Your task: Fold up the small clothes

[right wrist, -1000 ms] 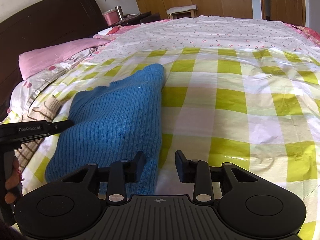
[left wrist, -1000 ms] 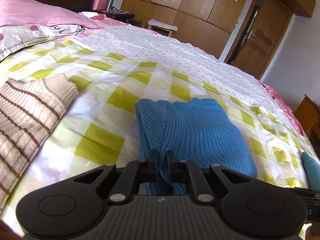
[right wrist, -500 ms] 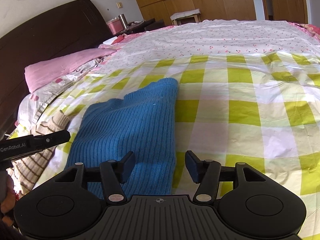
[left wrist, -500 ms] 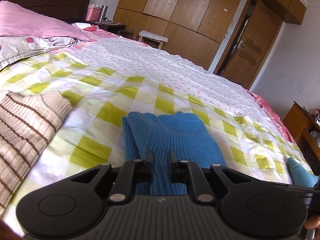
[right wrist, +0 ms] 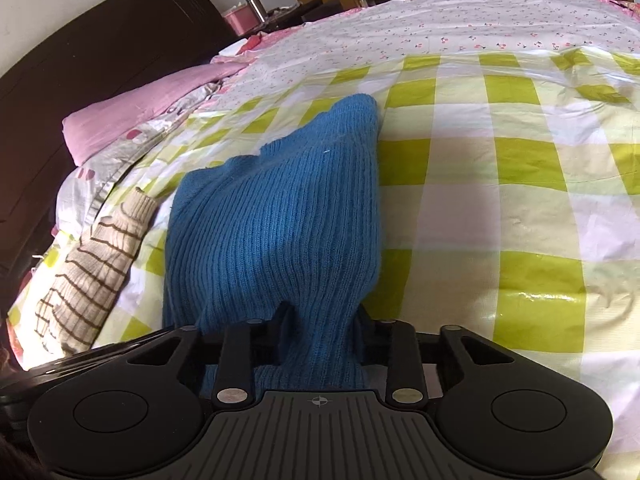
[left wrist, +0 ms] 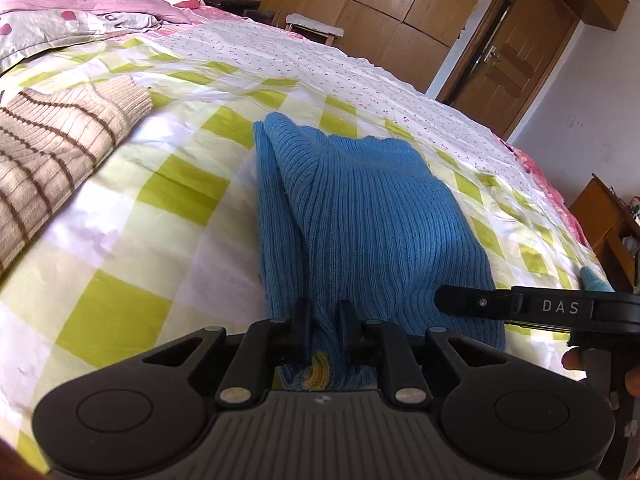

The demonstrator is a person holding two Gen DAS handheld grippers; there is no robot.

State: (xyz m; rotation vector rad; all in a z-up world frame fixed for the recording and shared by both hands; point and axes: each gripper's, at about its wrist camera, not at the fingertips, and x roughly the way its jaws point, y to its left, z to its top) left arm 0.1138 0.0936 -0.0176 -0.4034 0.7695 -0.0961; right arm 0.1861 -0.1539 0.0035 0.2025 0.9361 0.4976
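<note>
Blue knit sweater (left wrist: 360, 216), lengthwise away from both tongs, near hem pinched

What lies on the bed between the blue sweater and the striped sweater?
Only bare checked sheet lies between the blue sweater and the striped sweater; the two do not touch. The left wrist view shows this best.

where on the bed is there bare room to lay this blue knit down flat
Widest bare patch: the checked sheet to the right of the blue knit, up to the floral cover. A narrower strip lies between the knit and the striped sweater. It is crowded toward the pillows.
</note>
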